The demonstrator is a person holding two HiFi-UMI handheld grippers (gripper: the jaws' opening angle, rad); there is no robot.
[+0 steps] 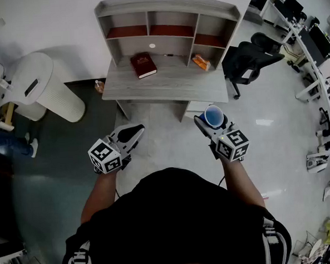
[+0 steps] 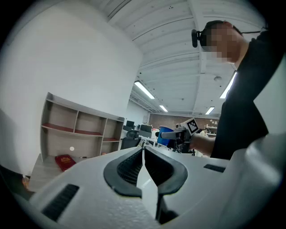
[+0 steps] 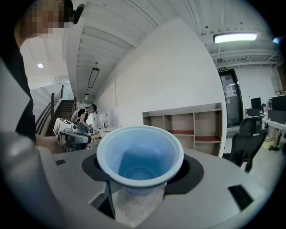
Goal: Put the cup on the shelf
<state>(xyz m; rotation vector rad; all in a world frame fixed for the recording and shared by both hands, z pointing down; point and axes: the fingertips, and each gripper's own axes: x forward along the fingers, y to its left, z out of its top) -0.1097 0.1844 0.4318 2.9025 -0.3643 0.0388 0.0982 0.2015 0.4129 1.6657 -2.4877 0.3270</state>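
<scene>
Two grippers inspected. The right gripper (image 1: 211,120) has its jaws set wide and closed on the blue cup (image 3: 139,154), which sits upright between them, mouth up and apparently empty. The left gripper (image 2: 144,156), off to its left, has its jaws pressed together on nothing. Ahead of the right jaws, well apart, stands the desk (image 1: 167,85) bearing a red book (image 1: 143,64); beyond that is the shelf (image 1: 169,14).

Recommendation: carry the cup forward level with the grip firm, choose a bare compartment, and seat its base flat before the jaws part.
</scene>
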